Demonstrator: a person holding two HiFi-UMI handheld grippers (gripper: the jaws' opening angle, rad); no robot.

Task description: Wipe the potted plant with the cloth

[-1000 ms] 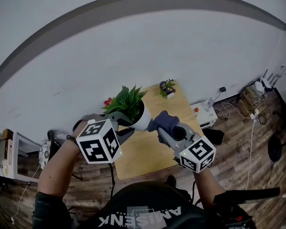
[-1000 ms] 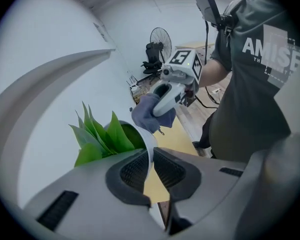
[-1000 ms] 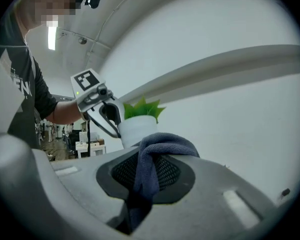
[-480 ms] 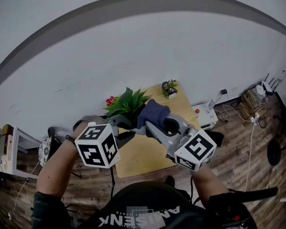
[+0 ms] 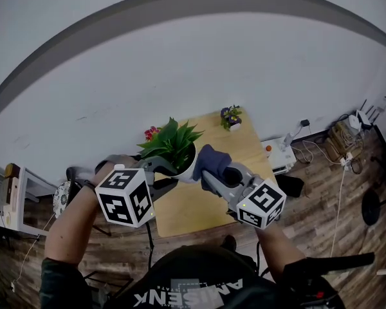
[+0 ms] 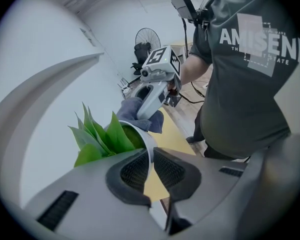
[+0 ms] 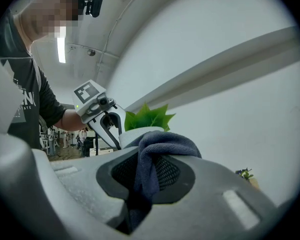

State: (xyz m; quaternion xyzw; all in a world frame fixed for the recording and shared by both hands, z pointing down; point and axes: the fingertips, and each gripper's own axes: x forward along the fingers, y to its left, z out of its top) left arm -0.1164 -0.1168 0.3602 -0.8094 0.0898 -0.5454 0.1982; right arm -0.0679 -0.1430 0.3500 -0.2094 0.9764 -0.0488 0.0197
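**Cloth drawn in against the pot's rim**

Compared with a second ago, the right gripper (image 5: pixel 208 171) has carried the cloth (image 5: pixel 212 159) in from the pot's right flank, and it now bunches against the rim of the potted plant (image 5: pixel 180 152). The left gripper (image 5: pixel 166 171) has kept its clamp, and its marker cube sits a little further left in the frame.

Head view: the potted plant is held between the two grippers, over the far left part of the wooden table (image 5: pixel 202 201). Its green leaves fan up toward the pale wall. Whether the pot's base touches the table cannot be told. A small flowering pot (image 5: pixel 230 117) stands at the table's far edge, well apart, and red flowers (image 5: pixel 150 134) show just behind the leaves.

Left gripper view: the left gripper (image 6: pixel 151 156) has its jaws pinched on the white rim of the potted plant (image 6: pixel 140 136), with the wall of the pot between the pads. Beyond the rim the dark blue cloth (image 6: pixel 132 111) lies against the pot's far side, wrapped round the tip of the right gripper (image 6: pixel 149 100).

Right gripper view: the right gripper (image 7: pixel 145 173) is clenched on the cloth (image 7: pixel 162 143), which folds up between the pads and bulges over their tips. Just past it stand the potted plant (image 7: pixel 146 118) and the left gripper (image 7: pixel 111 129) clamped at its rim.
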